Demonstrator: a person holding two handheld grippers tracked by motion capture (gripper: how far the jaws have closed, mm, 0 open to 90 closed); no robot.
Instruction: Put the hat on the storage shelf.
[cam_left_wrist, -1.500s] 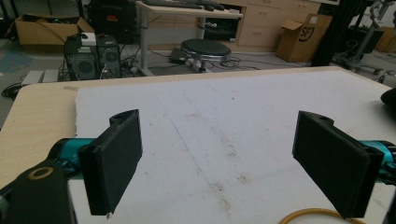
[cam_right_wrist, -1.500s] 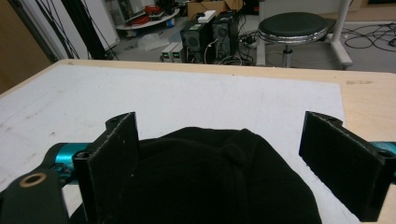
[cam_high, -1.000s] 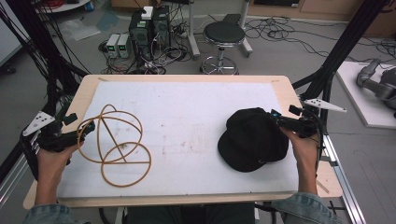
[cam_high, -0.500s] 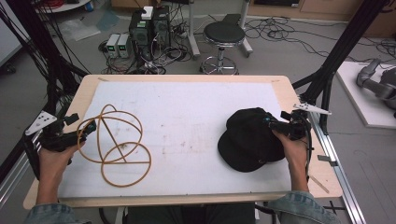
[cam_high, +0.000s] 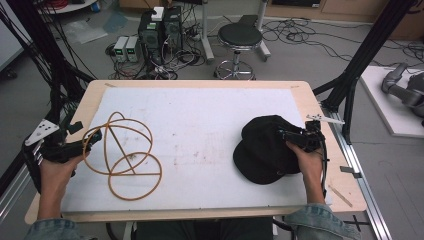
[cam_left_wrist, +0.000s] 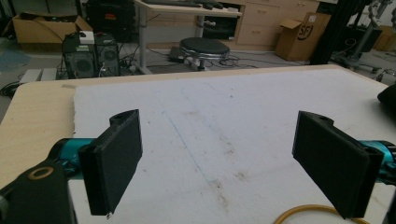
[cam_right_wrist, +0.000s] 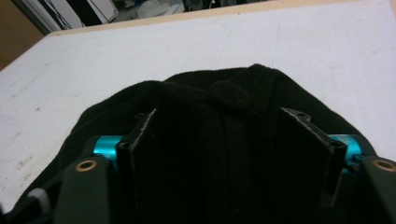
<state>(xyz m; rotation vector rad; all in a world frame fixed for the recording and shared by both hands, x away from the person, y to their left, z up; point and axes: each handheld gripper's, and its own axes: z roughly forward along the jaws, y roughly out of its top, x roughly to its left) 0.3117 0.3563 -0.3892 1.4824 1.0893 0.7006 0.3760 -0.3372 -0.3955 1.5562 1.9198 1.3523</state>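
black fabric cap sits between the right gripper's parted jaws; clamping only loose cloth could let it slip. left gripper, spread wide, holds nothing.

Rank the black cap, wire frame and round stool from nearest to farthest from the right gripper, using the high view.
1. black cap: under the right gripper.
2. round stool: on the floor beyond the table.
3. wire frame: across the table, left side.
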